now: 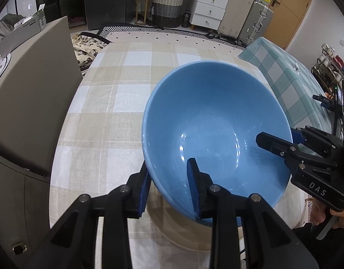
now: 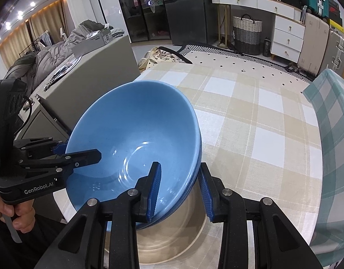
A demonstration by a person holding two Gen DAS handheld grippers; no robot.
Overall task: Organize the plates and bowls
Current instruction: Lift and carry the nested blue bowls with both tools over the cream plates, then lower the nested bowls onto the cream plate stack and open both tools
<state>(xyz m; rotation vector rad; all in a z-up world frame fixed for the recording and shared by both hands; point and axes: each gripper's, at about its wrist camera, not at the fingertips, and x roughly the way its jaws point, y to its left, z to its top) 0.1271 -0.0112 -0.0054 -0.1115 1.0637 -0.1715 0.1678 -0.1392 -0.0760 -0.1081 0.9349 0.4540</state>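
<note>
A blue bowl (image 1: 216, 116) (image 2: 136, 134) hangs tilted over the checked table, held by its rim from two sides. In the right wrist view a second blue rim (image 2: 195, 172) shows nested just under it. My left gripper (image 1: 169, 188) (image 2: 80, 150) is shut on the near-left rim, one pad inside and one outside. On the opposite rim my right gripper (image 2: 179, 192) (image 1: 281, 135) grips the same way. Under the bowl a beige dish (image 2: 172, 235) (image 1: 172, 231) rests on the cloth, mostly hidden.
A beige checked tablecloth (image 1: 127, 89) covers the table. A grey cabinet (image 1: 33, 89) stands close on the left and a teal checked cloth (image 1: 284, 78) lies to the right. A person's hand (image 2: 21, 215) holds the left gripper's handle.
</note>
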